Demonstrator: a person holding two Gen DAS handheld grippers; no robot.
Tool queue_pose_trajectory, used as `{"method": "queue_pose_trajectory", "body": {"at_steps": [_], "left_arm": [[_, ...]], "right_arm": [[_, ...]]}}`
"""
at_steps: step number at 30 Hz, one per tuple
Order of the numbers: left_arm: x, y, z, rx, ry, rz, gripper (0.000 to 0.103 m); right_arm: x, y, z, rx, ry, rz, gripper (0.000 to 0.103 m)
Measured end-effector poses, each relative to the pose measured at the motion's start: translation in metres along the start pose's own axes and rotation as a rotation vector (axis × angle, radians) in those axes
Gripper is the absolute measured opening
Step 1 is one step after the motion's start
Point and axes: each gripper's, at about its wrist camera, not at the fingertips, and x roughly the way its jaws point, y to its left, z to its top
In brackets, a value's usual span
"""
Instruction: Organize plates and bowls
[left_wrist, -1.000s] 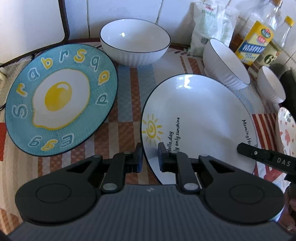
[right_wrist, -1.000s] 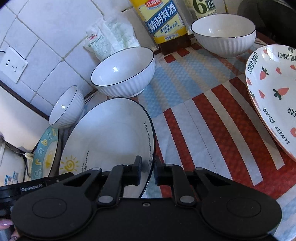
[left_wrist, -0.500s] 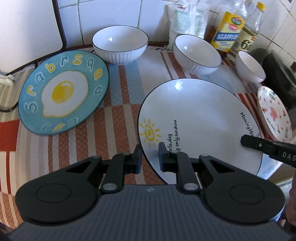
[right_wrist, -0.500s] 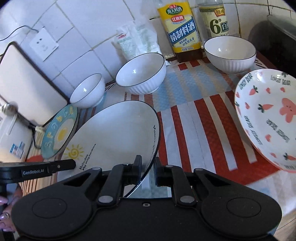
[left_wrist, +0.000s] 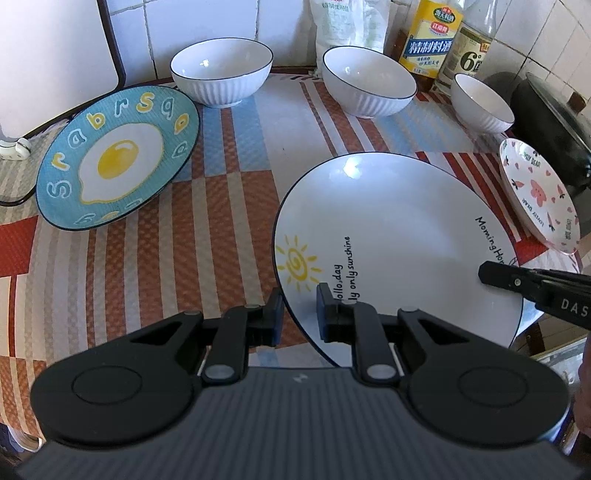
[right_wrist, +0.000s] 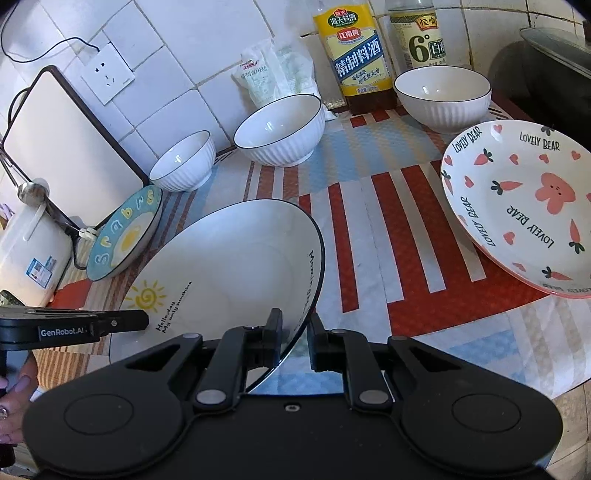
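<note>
The sunshine plate (left_wrist: 399, 240) is being carried low and centre in both views, the left gripper (left_wrist: 300, 314) and right gripper (right_wrist: 295, 332) each clamping its opposite rims. Compared with a second ago, the egg plate (left_wrist: 118, 158) and bowls (left_wrist: 221, 74) are sitting farther off, toward the upper left.

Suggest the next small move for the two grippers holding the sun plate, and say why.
Probably carry the sun plate sideways toward one of the other plates to stack it. The left gripper and right gripper each pinch its rim on opposite sides. The egg plate and the bear plate lie flat and bare; which one is the target is unclear.
</note>
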Motion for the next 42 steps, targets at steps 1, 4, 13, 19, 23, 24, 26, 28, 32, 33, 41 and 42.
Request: {"method": "queue_pose_trajectory", "body": {"at_steps": [1, 4, 13, 19, 23, 24, 26, 28, 32, 33, 41, 42], "left_arm": [[0.002, 0.0, 0.0, -0.001, 0.002, 0.0, 0.016], [0.008, 0.001, 0.001, -0.01, 0.021, -0.018, 0.016], [0.016, -0.001, 0.001, -0.021, 0.066, -0.022, 0.016], [0.02, -0.005, -0.001, -0.001, 0.087, -0.009, 0.016], [0.019, -0.005, 0.001, 0.002, 0.103, -0.012, 0.016], [0.019, -0.006, 0.002, 0.01, 0.108, -0.006, 0.016], [0.016, -0.009, 0.004, 0.041, 0.122, 0.009, 0.016], [0.013, -0.012, 0.006, 0.065, 0.143, 0.016, 0.017], [0.005, -0.018, 0.006, 0.095, 0.183, 0.017, 0.017], [0.002, -0.019, 0.006, 0.099, 0.188, 0.014, 0.017], [-0.032, -0.035, 0.002, 0.15, 0.204, -0.017, 0.018], [-0.037, -0.038, 0.002, 0.158, 0.204, -0.02, 0.019]], "right_arm": [[0.001, -0.001, -0.001, -0.009, 0.0, -0.001, 0.018], [0.006, -0.003, 0.001, -0.053, 0.007, 0.0, 0.019], [0.014, -0.009, 0.004, -0.072, 0.026, -0.006, 0.019], [0.02, -0.007, 0.0, -0.073, 0.042, -0.037, 0.019], [0.022, -0.006, 0.0, -0.06, 0.047, -0.053, 0.02], [0.022, -0.005, 0.0, -0.062, 0.05, -0.061, 0.021], [0.023, -0.001, 0.0, -0.085, 0.056, -0.082, 0.023], [0.022, 0.005, 0.0, -0.12, 0.062, -0.109, 0.027], [0.016, 0.008, 0.001, -0.136, 0.069, -0.107, 0.031], [0.013, 0.008, 0.001, -0.135, 0.066, -0.106, 0.031], [-0.029, 0.011, 0.001, -0.132, 0.009, -0.084, 0.04], [-0.035, 0.012, 0.001, -0.134, 0.0, -0.082, 0.042]]}}
